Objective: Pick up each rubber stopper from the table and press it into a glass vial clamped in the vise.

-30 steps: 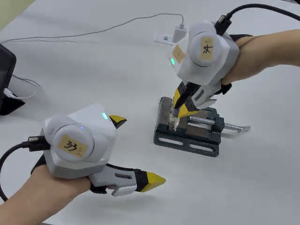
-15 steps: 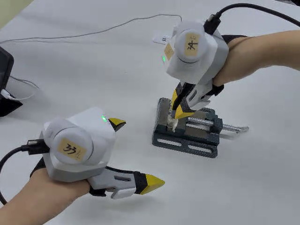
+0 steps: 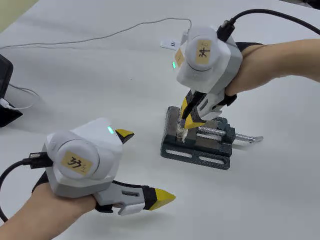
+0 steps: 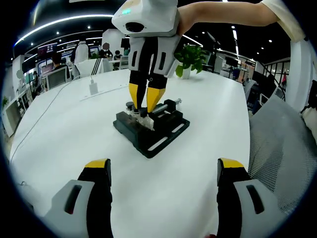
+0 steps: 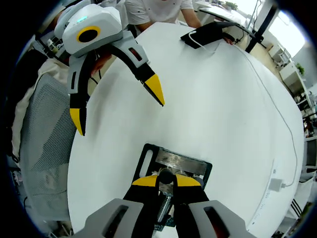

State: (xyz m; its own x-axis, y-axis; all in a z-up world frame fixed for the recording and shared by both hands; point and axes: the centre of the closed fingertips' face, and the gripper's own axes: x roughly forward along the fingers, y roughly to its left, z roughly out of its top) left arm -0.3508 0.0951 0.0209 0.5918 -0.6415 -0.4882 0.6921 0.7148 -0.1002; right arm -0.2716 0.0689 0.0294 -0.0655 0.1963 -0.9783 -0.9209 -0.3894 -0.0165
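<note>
Hard to make out: the glass vial [image 3: 181, 133] shows as a small pale shape in the vise [image 3: 197, 144], directly beneath the tips of the right claw [image 3: 188, 118]. Its mouth is covered by those tips. From the right gripper view the vial itself is hidden under the rubber stopper [image 5: 166, 176]. Whether the stopper is seated in the vial cannot be told.

Contents: the stopper, dark and round, sits between the yellow tips of the right claw, which is drawn narrow and grips it directly above the vise. Anything else held in the vise is too small to identify.

The left claw [image 3: 144, 166] is spread wide and holds nothing. It sits well apart from the vise, on the near left side, with its tips pointing toward the vise.

Surface: a white worktop [image 3: 125, 90] carries the vise. A thin cable [image 3: 100, 36] and a white adaptor [image 3: 172, 44] lie beyond the vise. A dark device [image 3: 5, 90] is cut off at the edge, far left of the vise.

Room: a potted plant [image 4: 190, 55] stands beyond the vise, and a mesh chair [image 5: 44, 144] stands off the worktop's rim.
</note>
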